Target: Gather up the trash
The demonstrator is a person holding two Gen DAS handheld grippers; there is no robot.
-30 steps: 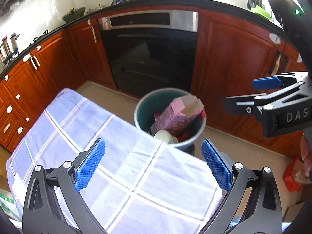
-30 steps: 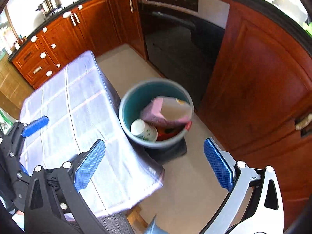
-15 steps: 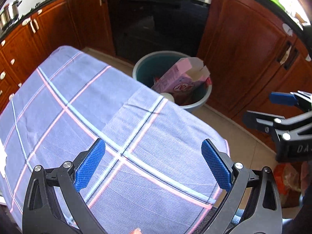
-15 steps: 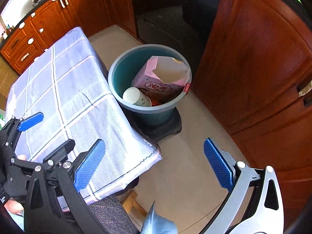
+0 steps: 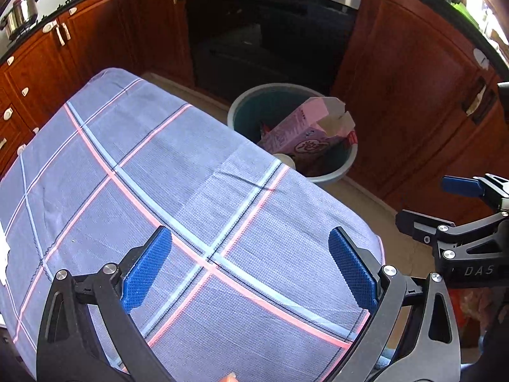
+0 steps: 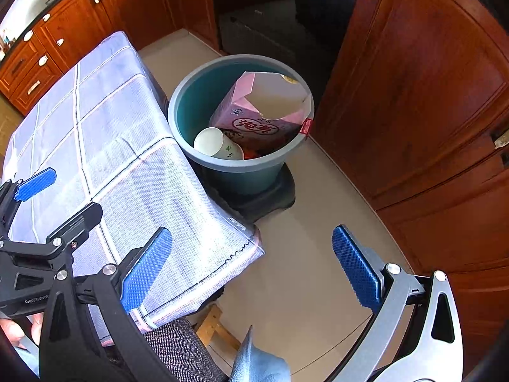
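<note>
Both tools are held wide and empty: the left tool over the checked cloth on the surface, the right tool past its corner above the floor. Collected trash, a pink carton and a paper cup, lies in the teal bin just beside the surface. No further trash is seen there, so the surroundings are best scanned with the fingers kept spread.

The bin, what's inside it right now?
In the bin: a pink carton leaning on the rim, a white cup on its side, red scraps beneath. Anything deeper is covered.
</note>
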